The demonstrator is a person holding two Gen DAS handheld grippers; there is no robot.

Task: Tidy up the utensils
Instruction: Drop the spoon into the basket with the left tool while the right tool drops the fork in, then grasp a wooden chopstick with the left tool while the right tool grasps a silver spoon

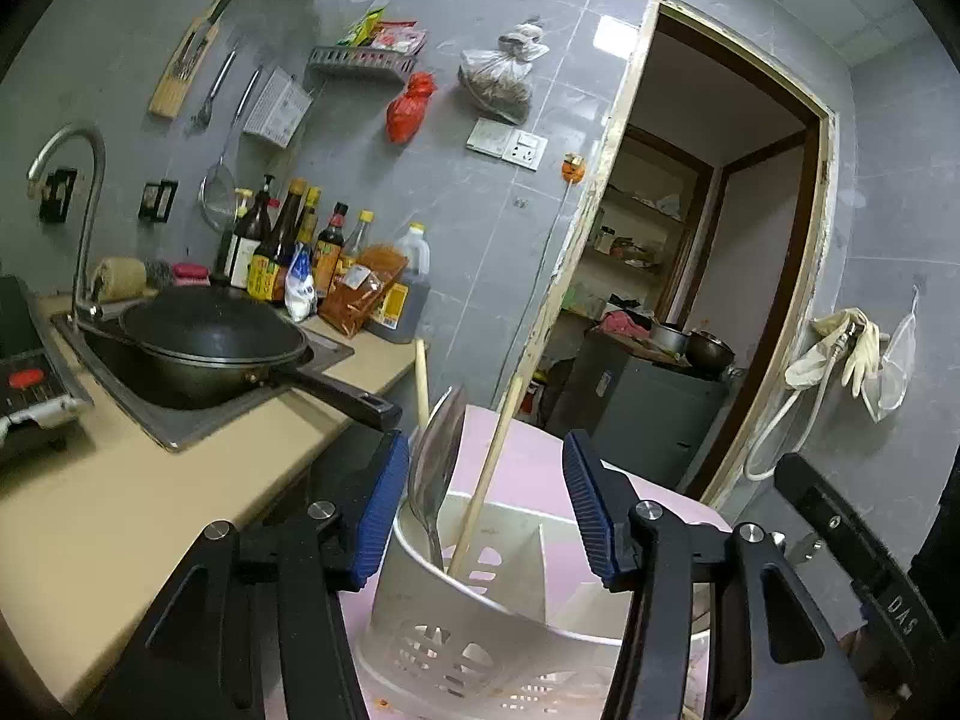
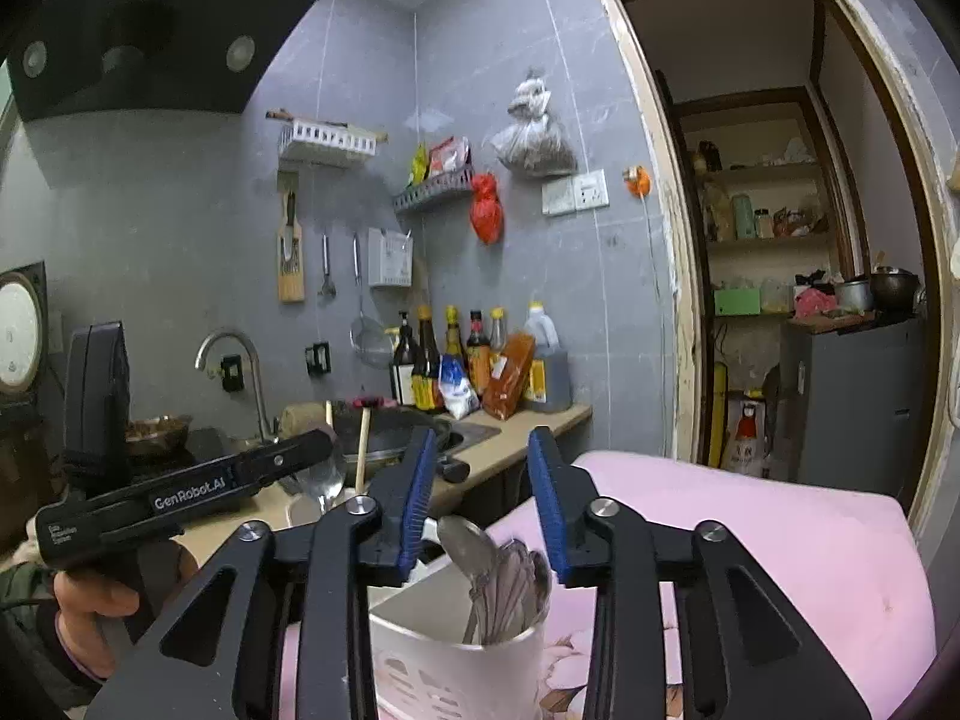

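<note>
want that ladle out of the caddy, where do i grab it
Grip the ladle by its bowl edge or the neck just below, coming from above. It stands handle-down in the caddy, so only the bowl sticks up; the chopstick leans close on its right.

Black wok (image 1: 210, 342) in sink (image 1: 180, 420); sauce bottles (image 1: 288, 246) behind.

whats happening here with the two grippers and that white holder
A person is sorting utensils into a white utensil holder that sits on a pink surface in a kitchen. Both grippers hover open over it, holding nothing. Under the left gripper, one compartment holds a large metal spoon and a wooden stick. Under the right gripper, a bundle of metal spoons stands in another compartment.
</note>
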